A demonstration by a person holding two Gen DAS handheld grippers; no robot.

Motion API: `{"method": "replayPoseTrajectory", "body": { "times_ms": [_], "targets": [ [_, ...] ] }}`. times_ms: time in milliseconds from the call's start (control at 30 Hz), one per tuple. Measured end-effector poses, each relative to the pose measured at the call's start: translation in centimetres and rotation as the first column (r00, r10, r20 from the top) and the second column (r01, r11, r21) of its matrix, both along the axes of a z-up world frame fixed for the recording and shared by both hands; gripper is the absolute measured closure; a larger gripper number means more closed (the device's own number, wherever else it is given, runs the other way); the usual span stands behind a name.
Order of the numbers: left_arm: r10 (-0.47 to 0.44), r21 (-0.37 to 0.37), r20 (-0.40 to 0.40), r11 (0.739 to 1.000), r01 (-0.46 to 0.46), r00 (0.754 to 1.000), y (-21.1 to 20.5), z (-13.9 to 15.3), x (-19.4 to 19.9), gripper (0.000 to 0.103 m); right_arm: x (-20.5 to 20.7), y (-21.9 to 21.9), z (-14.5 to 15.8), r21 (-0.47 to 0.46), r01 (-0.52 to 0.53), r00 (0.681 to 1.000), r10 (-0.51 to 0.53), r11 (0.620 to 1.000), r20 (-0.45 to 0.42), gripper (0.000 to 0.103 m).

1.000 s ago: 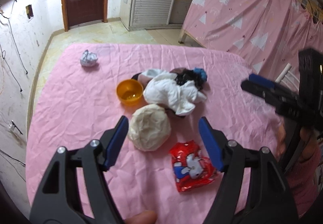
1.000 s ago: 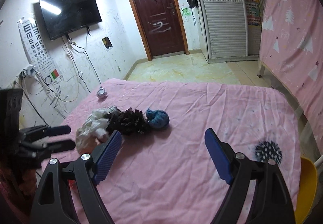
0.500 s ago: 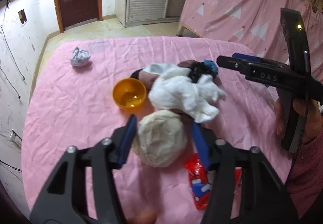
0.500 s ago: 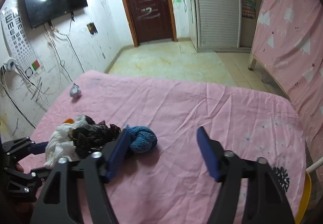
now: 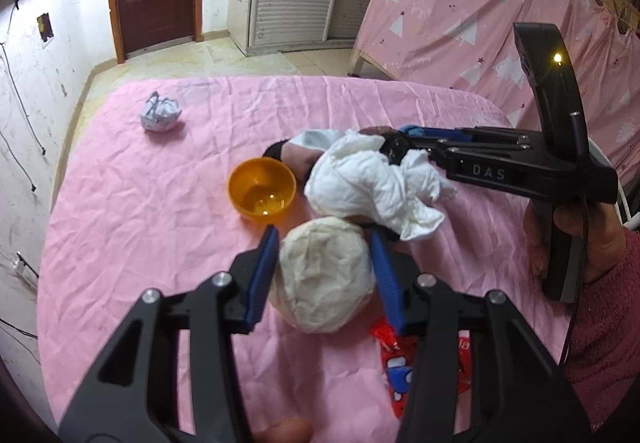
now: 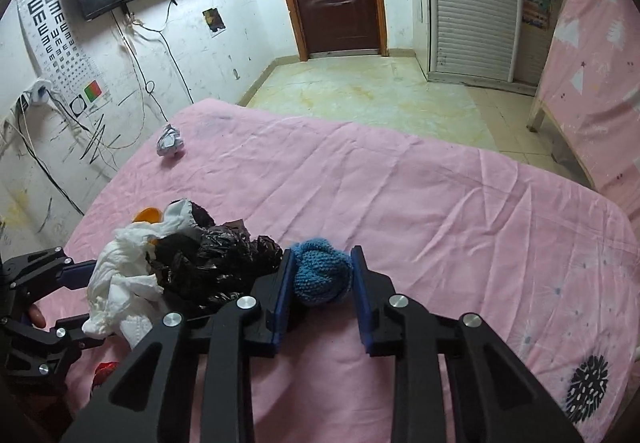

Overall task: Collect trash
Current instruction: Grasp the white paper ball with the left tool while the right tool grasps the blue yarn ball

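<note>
On the pink table cover, my left gripper (image 5: pixel 322 243) is shut on a cream crumpled paper ball (image 5: pixel 324 279), one blue pad on each side. My right gripper (image 6: pixel 322 261) is shut on a blue knitted ball (image 6: pixel 322 271). Between them lies a pile: a white crumpled tissue (image 5: pixel 372 183), also in the right wrist view (image 6: pixel 120 283), and a black plastic bag (image 6: pixel 212 263). A red snack wrapper (image 5: pixel 396 371) lies under my left gripper. A small crumpled paper wad (image 5: pixel 160 111) sits far left, also in the right wrist view (image 6: pixel 170 141).
An orange bowl (image 5: pixel 262 189) stands left of the pile. The right gripper's body (image 5: pixel 520 171) reaches in from the right. The table's far edge (image 6: pixel 360 123) drops to a tiled floor. A pink curtain (image 5: pixel 480 11) hangs at the right.
Both grippers moved forward and closed: the left from open above the cream ball to shut on it, the right from open and farther back to shut on the blue knitted ball.
</note>
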State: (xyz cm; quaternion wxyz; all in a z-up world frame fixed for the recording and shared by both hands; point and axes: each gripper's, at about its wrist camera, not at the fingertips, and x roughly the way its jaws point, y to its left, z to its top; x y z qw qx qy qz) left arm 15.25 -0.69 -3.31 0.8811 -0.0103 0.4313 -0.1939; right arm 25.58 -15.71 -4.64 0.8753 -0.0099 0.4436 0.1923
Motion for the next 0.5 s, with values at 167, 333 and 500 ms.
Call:
{"method": "replayPoseTrajectory", "body": {
  "times_ms": [167, 333, 500],
  "targets": [
    [0.01, 0.001, 0.021, 1.0, -0.01, 1.0, 0.0, 0.9, -0.8, 0.059, -0.5, -0.6, 0.8, 0.025, 0.028, 0.999, -0.028, 0.999, 0.032, 0.083],
    [0.032, 0.016, 0.05, 0.999, -0.033, 0.998, 0.0, 2.1, -1.7, 0.058, -1.4, -1.2, 1.6, 0.048, 0.04, 0.997, -0.042, 0.998, 0.061, 0.083],
    [0.056, 0.027, 0.083, 0.998, -0.059, 0.995, 0.0, 3.5, -2.8, 0.058, -2.7, -2.6, 3.1, 0.084, 0.056, 0.992, -0.065, 0.995, 0.104, 0.083]
  ]
}}
